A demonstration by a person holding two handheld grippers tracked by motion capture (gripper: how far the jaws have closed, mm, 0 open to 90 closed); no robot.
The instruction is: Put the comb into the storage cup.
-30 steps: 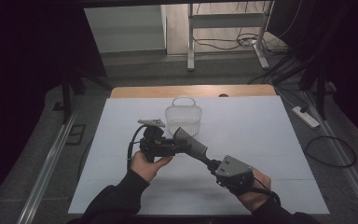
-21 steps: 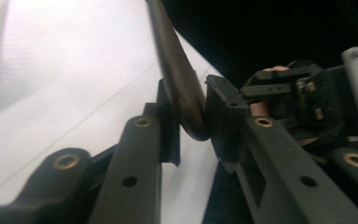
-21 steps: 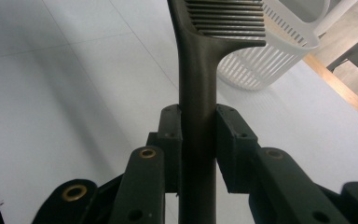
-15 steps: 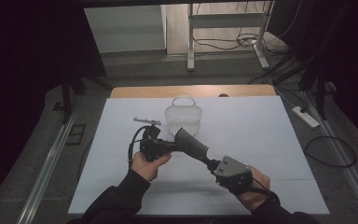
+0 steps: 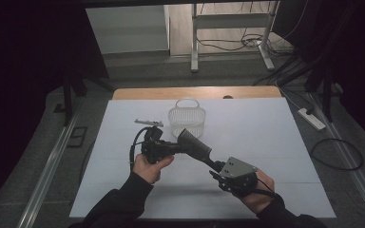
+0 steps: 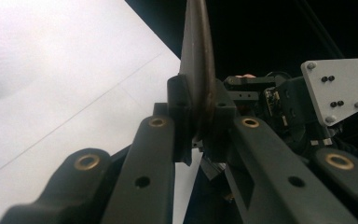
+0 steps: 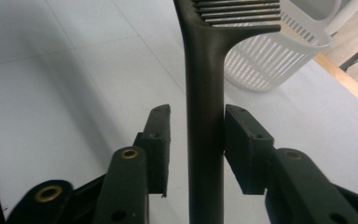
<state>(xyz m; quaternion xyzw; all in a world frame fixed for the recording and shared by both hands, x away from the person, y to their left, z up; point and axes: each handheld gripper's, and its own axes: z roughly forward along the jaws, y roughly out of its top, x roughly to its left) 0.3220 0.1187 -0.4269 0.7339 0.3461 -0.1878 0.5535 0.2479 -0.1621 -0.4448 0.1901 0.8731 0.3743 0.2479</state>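
High view: the left claw (image 5: 171,148) and the right claw (image 5: 217,167) meet over the white tabletop (image 5: 275,142), with a dark slotted spatula (image 5: 196,146) spanning between them. The spatula's blade end sits at the left claw; its handle runs back to the right claw. Just beyond the left claw stands a white basket (image 5: 186,117), and a small grey utensil (image 5: 148,123) lies on the tabletop off to that claw's far side, well apart from the spatula.

Left gripper view: the left claw (image 6: 196,105) is pressed together on the spatula (image 6: 198,51), which is seen edge-on and rises straight up between the pads. The right gripper's grey plate (image 6: 338,91) sits close behind.

Right gripper view: the right claw (image 7: 196,135) is spread — a gap shows on each side of the spatula handle (image 7: 204,116), so its pads do not bear on it. The basket (image 7: 279,51) stands ahead, past the slotted blade.

Step in hand (a judgement): a hand-to-hand transfer, with the left claw carrying the spatula. Next move calls for either closing the right claw squarely on the handle or drawing it clear — then the basket is the likely destination.
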